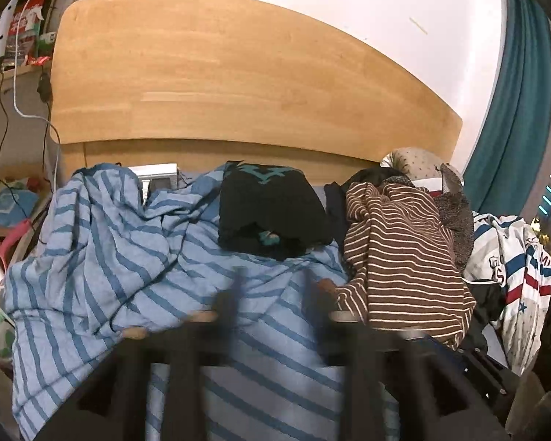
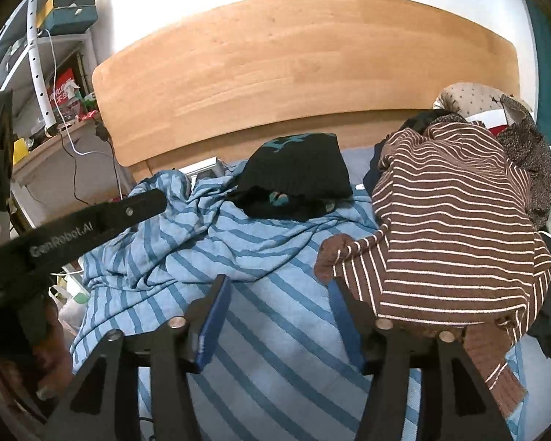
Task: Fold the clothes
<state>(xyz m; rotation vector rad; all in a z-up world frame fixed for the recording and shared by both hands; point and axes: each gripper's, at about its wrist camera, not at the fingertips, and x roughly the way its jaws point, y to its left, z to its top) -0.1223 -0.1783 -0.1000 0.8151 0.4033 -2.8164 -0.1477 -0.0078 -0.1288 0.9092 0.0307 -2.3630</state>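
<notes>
Hovering open-jawed, both grippers (image 1: 275, 286) (image 2: 279, 294) tilt down over striped bedding (image 2: 268, 279)

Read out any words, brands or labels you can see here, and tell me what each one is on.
"GenRobot.AI": on the black arm of the left claw.
Red package on the shelf: white characters, too blurred to read.
White jersey: partial letters, not legible.

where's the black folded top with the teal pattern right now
In both wrist views the black folded top with the teal pattern sits mid-bed near the wooden headboard, on the blue striped sheet, left of the brown striped sweater.
</notes>
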